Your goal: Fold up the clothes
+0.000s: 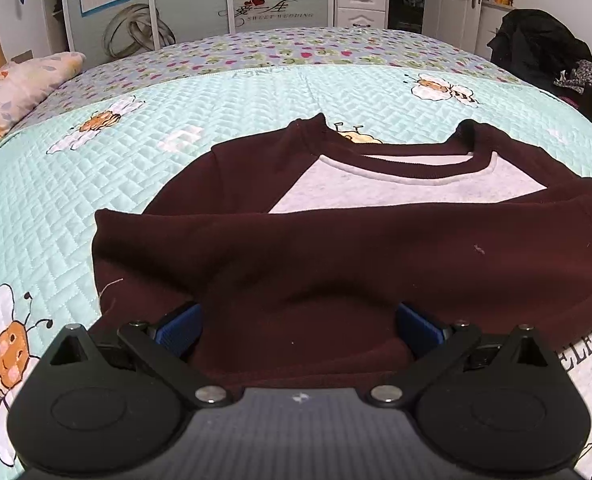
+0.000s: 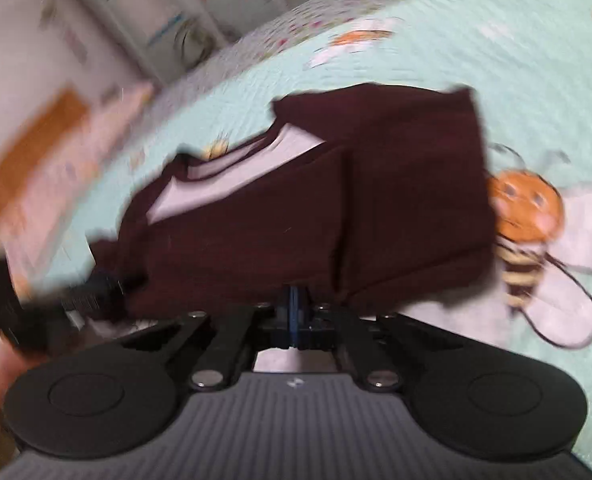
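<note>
A dark maroon sweatshirt (image 1: 336, 240) with a grey chest panel lies partly folded on the bed, filling the middle of the left wrist view, collar toward the top of the frame and a sleeve laid across the body. In the right wrist view the same sweatshirt (image 2: 336, 200) sits in the centre, tilted and blurred.

The left gripper (image 1: 298, 320) points down at the near edge of the garment; its blue pads (image 1: 180, 330) stand wide apart at lower centre, with maroon cloth bunched between them but not pinched.

The right gripper (image 2: 294, 312) angles down too; its jaws are pressed together at lower centre, clamped on the sweatshirt's near hem.

Underneath spreads a mint quilted bedspread (image 1: 56, 208) printed with bees. A pink pillow (image 1: 20, 88) rests at the left edge, and a wardrobe (image 1: 196, 4) stands beyond the bed.
</note>
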The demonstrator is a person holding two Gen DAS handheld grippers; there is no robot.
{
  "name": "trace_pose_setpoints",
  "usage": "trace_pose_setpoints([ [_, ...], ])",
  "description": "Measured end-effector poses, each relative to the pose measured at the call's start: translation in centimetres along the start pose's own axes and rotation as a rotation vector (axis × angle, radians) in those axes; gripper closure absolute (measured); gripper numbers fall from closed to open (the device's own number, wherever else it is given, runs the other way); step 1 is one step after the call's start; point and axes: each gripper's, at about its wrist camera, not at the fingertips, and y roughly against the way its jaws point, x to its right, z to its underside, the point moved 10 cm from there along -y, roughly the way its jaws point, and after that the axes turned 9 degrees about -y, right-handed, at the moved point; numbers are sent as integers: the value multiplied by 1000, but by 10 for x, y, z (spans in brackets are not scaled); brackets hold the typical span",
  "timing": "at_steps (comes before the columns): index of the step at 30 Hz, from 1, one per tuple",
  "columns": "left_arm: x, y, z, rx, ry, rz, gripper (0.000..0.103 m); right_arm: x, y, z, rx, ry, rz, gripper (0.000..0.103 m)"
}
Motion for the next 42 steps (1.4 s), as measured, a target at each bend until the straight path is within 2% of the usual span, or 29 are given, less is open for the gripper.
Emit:
trace_pose_setpoints([
  [1,0,0,0,0,2,-1,0,1,7,-4,31,10,30,103],
  [3,0,1,1,3,4,-3,0,-8,23,-9,102,88,117,92],
  [4,0,2,1,6,5,-6,0,-17,29,-10,121,120,115,92],
  [6,0,4,3,11,6,-12,0,-44,27,1,94,150,28,90],
  [8,0,6,4,8,4,-13,0,-64,15,16,38,186,-17,88],
  [11,0,8,5,5,2,-5,0,-69,-12,32,-24,246,45,88],
  [13,-1,8,6,9,1,2,1,-51,-18,31,-35,203,84,91],
  [15,0,9,7,16,-4,2,1,-35,-13,26,-38,123,70,93],
  [17,0,10,8,19,-7,3,1,-27,-6,25,-26,101,97,93],
  [18,0,10,8,19,-8,4,0,-26,-3,25,-24,100,108,92],
  [19,0,10,8,18,-8,4,0,-28,0,26,-19,98,108,87],
  [21,0,11,8,17,-9,5,1,-39,8,26,3,96,74,86],
  [24,1,12,9,14,-7,-1,1,-56,12,19,68,85,-22,84],
  [27,1,14,10,7,-5,-8,0,-58,-5,15,74,73,-25,75],
  [29,1,17,11,1,-4,-6,1,-43,-20,16,45,53,33,77],
  [31,0,19,12,-4,-4,-4,1,-28,-22,15,45,-5,21,87],
  [35,-3,29,14,-13,15,-4,2,-13,-6,11,83,-65,16,88],
  [40,-8,58,18,19,76,32,4,-24,21,9,160,-27,20,76],
  [42,-6,55,26,-14,41,31,3,-29,20,8,172,-5,10,74],
])
